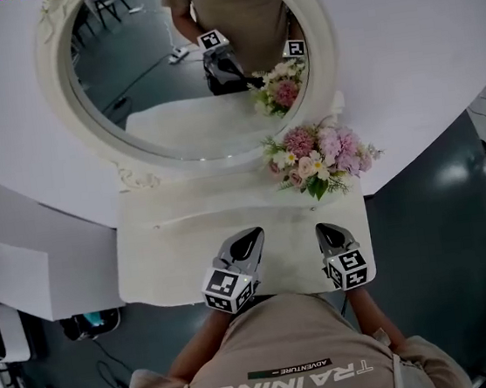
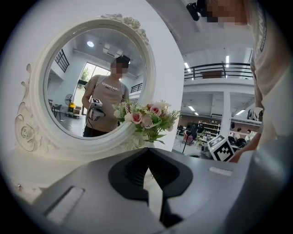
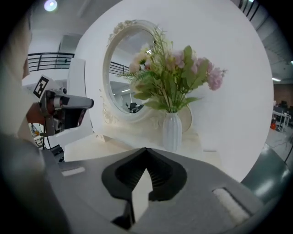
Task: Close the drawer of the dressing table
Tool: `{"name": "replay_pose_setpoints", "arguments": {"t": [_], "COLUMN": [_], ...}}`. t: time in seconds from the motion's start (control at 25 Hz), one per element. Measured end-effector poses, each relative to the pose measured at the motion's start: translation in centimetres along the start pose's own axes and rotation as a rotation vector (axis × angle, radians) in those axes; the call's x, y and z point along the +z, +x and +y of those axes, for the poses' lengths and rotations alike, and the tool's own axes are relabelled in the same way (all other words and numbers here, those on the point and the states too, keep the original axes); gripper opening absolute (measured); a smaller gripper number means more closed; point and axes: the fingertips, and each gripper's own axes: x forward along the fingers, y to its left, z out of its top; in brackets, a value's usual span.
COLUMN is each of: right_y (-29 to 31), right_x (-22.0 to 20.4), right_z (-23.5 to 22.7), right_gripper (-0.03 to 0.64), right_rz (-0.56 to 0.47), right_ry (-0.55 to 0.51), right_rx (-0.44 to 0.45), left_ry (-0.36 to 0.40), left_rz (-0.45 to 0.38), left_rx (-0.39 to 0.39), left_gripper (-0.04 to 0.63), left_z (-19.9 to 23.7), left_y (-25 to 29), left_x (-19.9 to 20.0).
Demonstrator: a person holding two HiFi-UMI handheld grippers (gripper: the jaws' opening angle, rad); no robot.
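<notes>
The white dressing table stands against the wall under an oval mirror. Its drawer shows in no view; the front is hidden below the tabletop edge and my body. My left gripper hovers over the front middle of the tabletop with its jaws shut and nothing between them, tips meeting. My right gripper is beside it, a little to the right, also shut and empty. Both point towards the mirror.
A white vase of pink flowers stands at the back right of the tabletop. A white cabinet and a dark cable are on the floor at the left. Grey-green floor lies to the right.
</notes>
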Motion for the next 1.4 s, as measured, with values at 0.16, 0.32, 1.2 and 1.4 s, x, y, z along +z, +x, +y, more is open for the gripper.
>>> {"name": "replay_pose_setpoints", "arguments": {"t": [0.16,0.32,1.2,1.4], "right_y": [-1.4,-2.9,-7.6,-7.7], "right_x": [4.1,7.7,19.5,21.5], "right_z": [1.0,1.4,4.9,5.5], "right_gripper": [0.002,0.002,0.002,0.002], "right_rz": [-0.094,-0.191,-0.427,-0.452], "right_ry": [-0.054,-0.051,-0.165,-0.186], "right_rx": [0.007,0.005,0.05,0.067], "left_ry": [0.004,0.0,0.085,0.084], "left_rz": [-0.01,-0.009,-0.203,-0.244], "left_rx": [-0.009,-0.011,-0.02,-0.023], "left_gripper": [0.015,0.015,0.015,0.015], "left_z": [0.0,0.2,1.5,1.8], "left_y": [-0.1,-0.5,-2.2,-2.3], "left_x": [0.3,0.3,11.4,13.7]}}
